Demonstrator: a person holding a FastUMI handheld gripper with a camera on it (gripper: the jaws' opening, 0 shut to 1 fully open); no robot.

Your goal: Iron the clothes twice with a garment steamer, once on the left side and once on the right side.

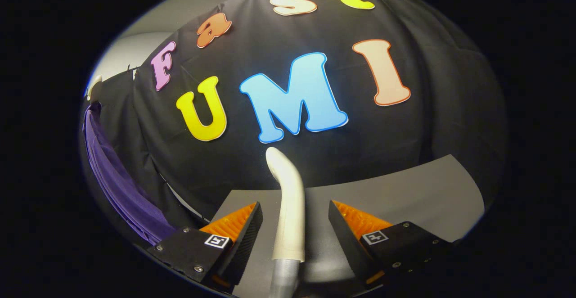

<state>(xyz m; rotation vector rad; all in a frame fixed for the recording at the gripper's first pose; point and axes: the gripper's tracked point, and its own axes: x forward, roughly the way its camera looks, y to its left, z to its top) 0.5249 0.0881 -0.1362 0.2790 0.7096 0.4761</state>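
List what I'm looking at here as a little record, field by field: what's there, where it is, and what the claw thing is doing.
tool: white steamer handle, standing between the fingers on a grey hose
gripper: open, fingers on either side of the handle, gaps visible on both sides
garment: purple clothes, hanging off to the left of the fingers
surface: grey table, beyond the fingers
ironing: steamer not at the garment

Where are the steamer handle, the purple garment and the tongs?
steamer handle (290, 203): gripper view, middle of its cream shaft.
purple garment (121, 185): gripper view, its hanging folds.
tongs (294, 226): gripper view, midway between the open tips.
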